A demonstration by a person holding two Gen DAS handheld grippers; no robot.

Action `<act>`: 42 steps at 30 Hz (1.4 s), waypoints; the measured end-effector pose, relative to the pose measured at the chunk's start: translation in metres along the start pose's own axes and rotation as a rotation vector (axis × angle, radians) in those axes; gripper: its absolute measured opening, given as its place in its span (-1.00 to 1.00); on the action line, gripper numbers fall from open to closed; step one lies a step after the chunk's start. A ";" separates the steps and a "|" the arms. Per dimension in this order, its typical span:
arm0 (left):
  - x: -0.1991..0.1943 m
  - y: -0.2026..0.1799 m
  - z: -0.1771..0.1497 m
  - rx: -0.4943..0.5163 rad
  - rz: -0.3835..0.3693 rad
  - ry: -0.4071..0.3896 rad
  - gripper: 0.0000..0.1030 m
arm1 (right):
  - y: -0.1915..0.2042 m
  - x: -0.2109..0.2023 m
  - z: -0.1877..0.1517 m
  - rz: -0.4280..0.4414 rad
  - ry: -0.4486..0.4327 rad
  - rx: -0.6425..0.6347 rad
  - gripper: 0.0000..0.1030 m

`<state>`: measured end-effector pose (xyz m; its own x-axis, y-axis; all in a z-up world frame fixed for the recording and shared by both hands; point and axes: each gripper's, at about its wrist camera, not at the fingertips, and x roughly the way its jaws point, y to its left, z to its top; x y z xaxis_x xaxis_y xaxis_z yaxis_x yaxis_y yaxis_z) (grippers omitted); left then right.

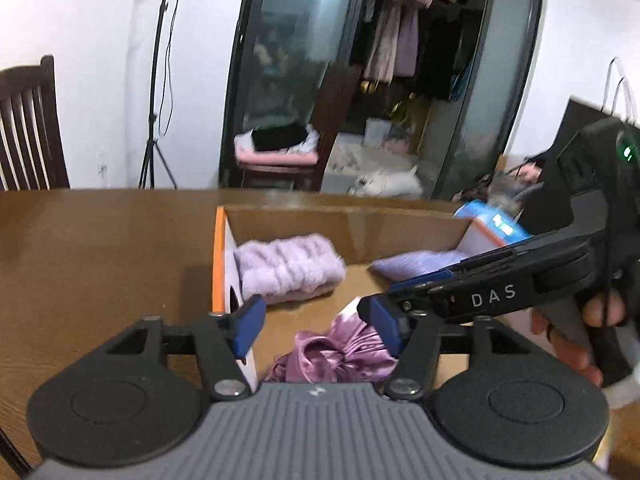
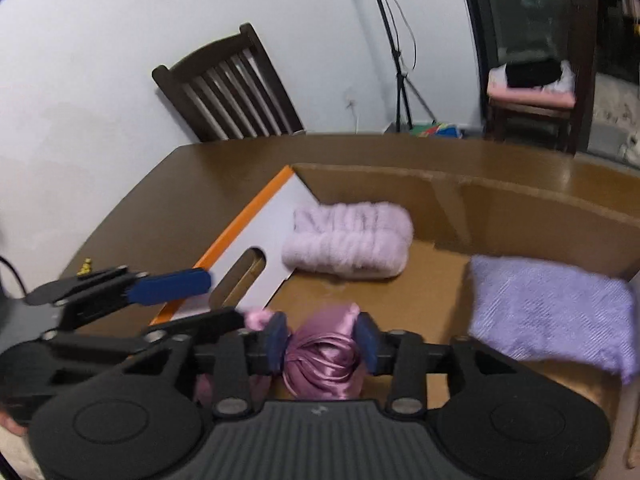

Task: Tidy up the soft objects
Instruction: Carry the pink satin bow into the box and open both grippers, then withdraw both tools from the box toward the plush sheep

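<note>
over cardboard box (image 2: pixel 460 196), right tongs (image 2: pixel 323 345) pinch satin bundle (image 2: pixel 326 364); left tongs (image 1: pixel 320 326) spread

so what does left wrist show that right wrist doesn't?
Only the left wrist view: the wardrobe of hanging clothes, a white cat on the floor, a blue-and-white packet at the box's right end, and the right gripper's body from the side.

Only the right wrist view: the right gripper shut on the pink satin bundle, and the handle slot in the box's white wall.

Both: cardboard box, fluffy lilac roll, purple knit piece, open left gripper, wooden table.
</note>
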<state>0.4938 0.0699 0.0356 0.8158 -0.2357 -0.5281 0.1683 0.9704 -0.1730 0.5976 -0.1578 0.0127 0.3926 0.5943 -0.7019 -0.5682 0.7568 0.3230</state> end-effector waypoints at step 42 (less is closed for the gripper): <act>-0.286 -0.137 -0.248 0.024 -0.048 -0.112 0.83 | 0.140 -0.264 -0.409 -0.245 -0.435 0.057 0.55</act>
<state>0.1006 -0.0084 0.0042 0.8630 -0.2757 -0.4234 0.2204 0.9595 -0.1755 0.1191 -0.3202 -0.0165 0.7814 0.4466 -0.4358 -0.3861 0.8947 0.2245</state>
